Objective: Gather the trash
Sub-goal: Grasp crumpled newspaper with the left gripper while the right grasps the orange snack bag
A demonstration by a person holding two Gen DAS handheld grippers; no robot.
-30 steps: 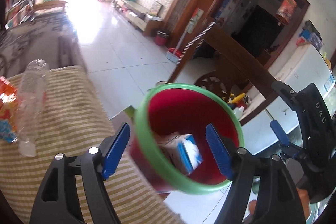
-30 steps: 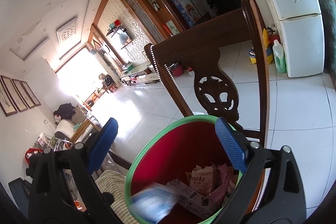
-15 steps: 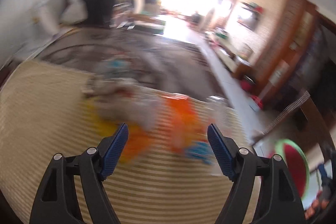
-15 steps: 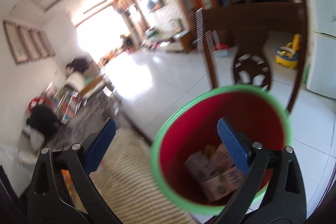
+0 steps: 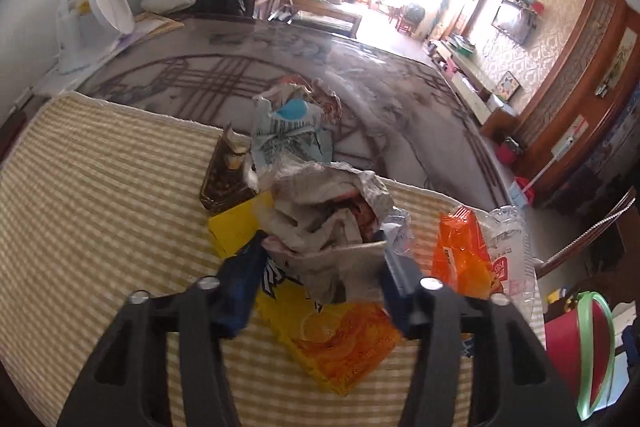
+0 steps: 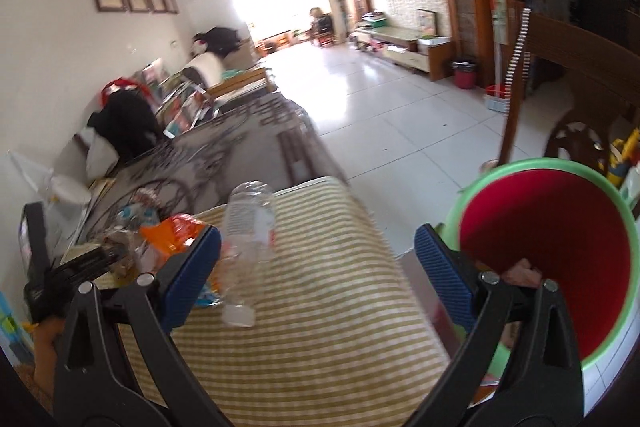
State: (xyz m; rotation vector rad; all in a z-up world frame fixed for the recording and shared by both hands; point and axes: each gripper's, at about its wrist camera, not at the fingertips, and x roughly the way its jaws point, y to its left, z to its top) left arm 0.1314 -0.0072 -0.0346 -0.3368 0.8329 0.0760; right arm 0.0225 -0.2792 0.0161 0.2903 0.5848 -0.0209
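Observation:
A pile of trash lies on the striped mat (image 5: 100, 207). My left gripper (image 5: 320, 279) points down at it, and its jaws are closing around a crumpled silver-grey wrapper (image 5: 328, 223). The right pad touches the wrapper's edge; the left pad stands a little off it. Under the wrapper lies a yellow-orange packet (image 5: 340, 343); an orange packet (image 5: 460, 255) and a clear bottle (image 5: 508, 247) lie to the right. My right gripper (image 6: 318, 275) hovers open and empty over the mat, with the bottle (image 6: 248, 227) just beyond its left pad. The red bin with a green rim (image 6: 480, 183) holds some trash.
A brown wrapper (image 5: 224, 179), a light blue bag (image 5: 288, 135) and a yellow card (image 5: 236, 227) also lie in the pile. The mat sits on a patterned glass table (image 5: 200, 75). A wooden chair (image 6: 560, 47) stands behind the bin; the bin's rim (image 5: 596, 347) shows at the table's right end.
My left gripper swung from over the bin to the trash pile, and its jaws narrowed around the crumpled wrapper. My right gripper turned from the bin toward the mat and bottle.

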